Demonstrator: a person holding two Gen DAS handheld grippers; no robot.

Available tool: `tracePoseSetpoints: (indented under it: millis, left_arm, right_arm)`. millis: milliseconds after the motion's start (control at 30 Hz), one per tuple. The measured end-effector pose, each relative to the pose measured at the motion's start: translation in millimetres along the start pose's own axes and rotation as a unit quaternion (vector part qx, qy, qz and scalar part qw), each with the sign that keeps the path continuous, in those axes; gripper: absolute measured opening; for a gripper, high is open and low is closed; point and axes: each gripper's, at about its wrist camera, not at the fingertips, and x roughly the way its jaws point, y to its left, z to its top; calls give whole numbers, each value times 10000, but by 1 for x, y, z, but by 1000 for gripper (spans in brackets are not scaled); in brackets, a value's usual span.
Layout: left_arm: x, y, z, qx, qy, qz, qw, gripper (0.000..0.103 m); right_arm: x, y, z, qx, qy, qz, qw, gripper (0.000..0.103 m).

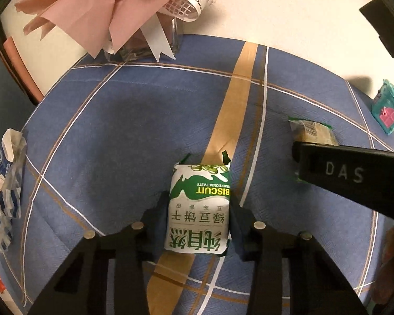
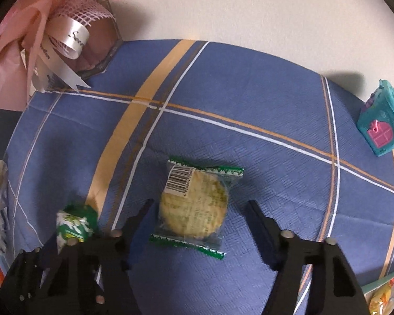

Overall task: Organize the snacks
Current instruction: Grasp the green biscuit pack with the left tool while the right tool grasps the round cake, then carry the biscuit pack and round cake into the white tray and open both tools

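My left gripper (image 1: 199,204) is shut on a green and white biscuit packet (image 1: 199,210), gripping its two sides just above the blue checked tablecloth (image 1: 118,131). The same packet shows at the lower left of the right wrist view (image 2: 74,223), with the left gripper around it. My right gripper (image 2: 199,210) is open, its fingers on either side of a second biscuit packet (image 2: 194,204) that lies barcode side up on the cloth. That packet also shows in the left wrist view (image 1: 312,131), partly hidden behind the right gripper's finger.
A pink paper-wrapped glass vase (image 1: 144,34) stands at the cloth's far left edge. A teal toy house (image 2: 383,123) sits at the far right. A blue and white wrapper (image 1: 5,183) lies at the left edge. A yellow snack bag (image 2: 380,296) is at the lower right.
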Motion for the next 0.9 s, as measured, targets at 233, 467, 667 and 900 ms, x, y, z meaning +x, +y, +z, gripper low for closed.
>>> tracePoseSetpoints:
  millis: [233,467,667,900]
  left_arm:
    - [-4,1,-3,-59,54,23,10000,42]
    - [-18,0,-13,-237,361,60,9990,42]
    - [-51,0,-24,-303,316,54,9990,42]
    - [-85,-17,-44,-276,293,-50,9992,42]
  right_arm:
    - [-6,-5,-6,30,31,-14,10000,53]
    - [-25,-18,-26,144,45,-73,9999,53]
    - [-51,-43,-55,344,90,-127,9993,53]
    - [-90,-73,-98,512,73,-238,9984,53]
